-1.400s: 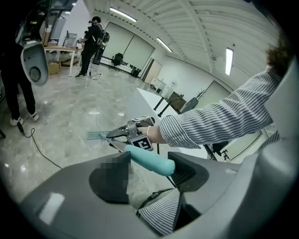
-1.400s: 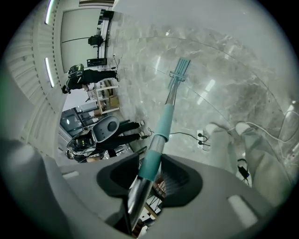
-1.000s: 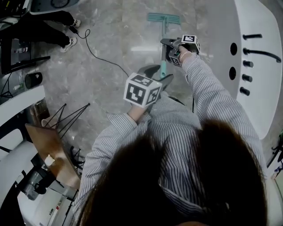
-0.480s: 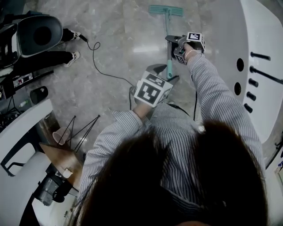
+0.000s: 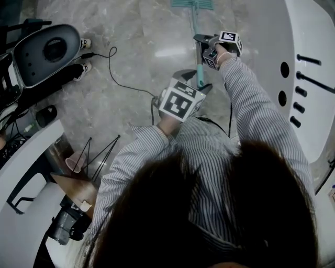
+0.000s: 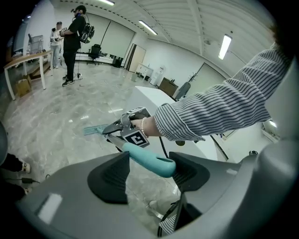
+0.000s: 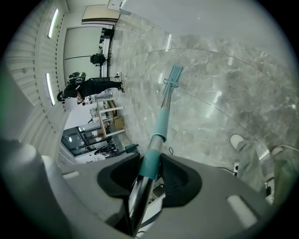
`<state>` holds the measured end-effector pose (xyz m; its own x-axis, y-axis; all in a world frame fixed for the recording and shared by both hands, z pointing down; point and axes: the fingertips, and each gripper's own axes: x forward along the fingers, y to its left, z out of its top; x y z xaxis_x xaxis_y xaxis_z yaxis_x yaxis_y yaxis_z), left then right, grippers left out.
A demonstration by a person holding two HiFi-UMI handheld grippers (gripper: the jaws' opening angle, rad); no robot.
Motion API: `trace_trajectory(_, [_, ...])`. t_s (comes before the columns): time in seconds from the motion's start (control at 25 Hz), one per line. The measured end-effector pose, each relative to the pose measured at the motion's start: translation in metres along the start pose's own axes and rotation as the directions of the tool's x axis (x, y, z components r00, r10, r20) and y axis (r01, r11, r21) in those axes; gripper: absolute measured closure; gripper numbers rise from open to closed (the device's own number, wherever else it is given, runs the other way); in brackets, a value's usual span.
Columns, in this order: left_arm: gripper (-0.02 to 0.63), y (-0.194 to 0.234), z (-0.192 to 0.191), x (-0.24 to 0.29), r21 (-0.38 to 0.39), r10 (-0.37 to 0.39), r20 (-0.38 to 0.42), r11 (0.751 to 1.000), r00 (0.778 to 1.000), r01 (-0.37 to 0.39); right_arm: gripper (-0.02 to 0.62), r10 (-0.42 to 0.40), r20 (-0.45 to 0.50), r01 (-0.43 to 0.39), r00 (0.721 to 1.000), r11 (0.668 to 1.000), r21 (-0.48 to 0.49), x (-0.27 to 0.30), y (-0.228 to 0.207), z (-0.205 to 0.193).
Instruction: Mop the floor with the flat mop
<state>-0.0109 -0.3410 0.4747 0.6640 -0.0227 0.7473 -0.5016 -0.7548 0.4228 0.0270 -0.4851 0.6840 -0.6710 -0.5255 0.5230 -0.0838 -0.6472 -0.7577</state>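
Note:
The flat mop's teal head [image 5: 192, 4] lies on the grey marble floor at the top edge of the head view, and its pole [image 5: 197, 36] runs back toward me. My right gripper [image 5: 203, 51] is shut on the pole partway up; in the right gripper view the pole [image 7: 159, 126] passes between its pads toward the mop head [image 7: 174, 74]. My left gripper [image 5: 197, 84] is at the handle's teal end [image 6: 149, 161]. Its jaws have just been opening. The handle end lies between them against the right pad [image 6: 189, 170], with a gap to the left pad.
A black cable [image 5: 118, 78] trails over the floor on the left. A person's legs and shoes [image 5: 84, 43] and a grey chair [image 5: 49, 49] are at the upper left. A white counter [image 5: 314, 104] lines the right side. A wire stand [image 5: 99, 152] and a cup [image 5: 76, 162] are at the lower left. People [image 6: 74, 42] stand far off.
The mop head has slid farther from me, up to the top edge of the head view. Both grippers moved along with the handle, and the left marker cube shifted right.

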Motion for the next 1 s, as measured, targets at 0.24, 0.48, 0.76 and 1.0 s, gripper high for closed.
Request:
trace_trajectory(0.24, [0.337,-0.012,0.001,0.0,-0.032,-0.002,0.0,0.999,1.0,0.002,0.457,0.006,-0.025,-0.006,1.0,1.0,0.001,-0.01,0.0,-0.004])
trace_trajectory(0.48, [0.339,-0.052,-0.036,0.011,-0.046,0.022,0.001,0.999,1.0,-0.022,0.457,0.017,-0.05,-0.017,0.999,1.0,-0.015,-0.033,-0.039,-0.026])
trace_trajectory(0.76, [0.342,-0.129,-0.09,0.018,-0.106,0.05,0.044,0.993,0.998,-0.045,0.457,-0.013,-0.101,0.007,0.995,0.999,-0.052,-0.085,-0.1,-0.071])
trace_trajectory(1.0, [0.342,-0.196,-0.138,0.027,-0.141,0.068,0.055,0.988,0.996,-0.06,0.459,-0.033,-0.125,0.025,0.992,0.997,-0.067,-0.131,-0.153,-0.11])
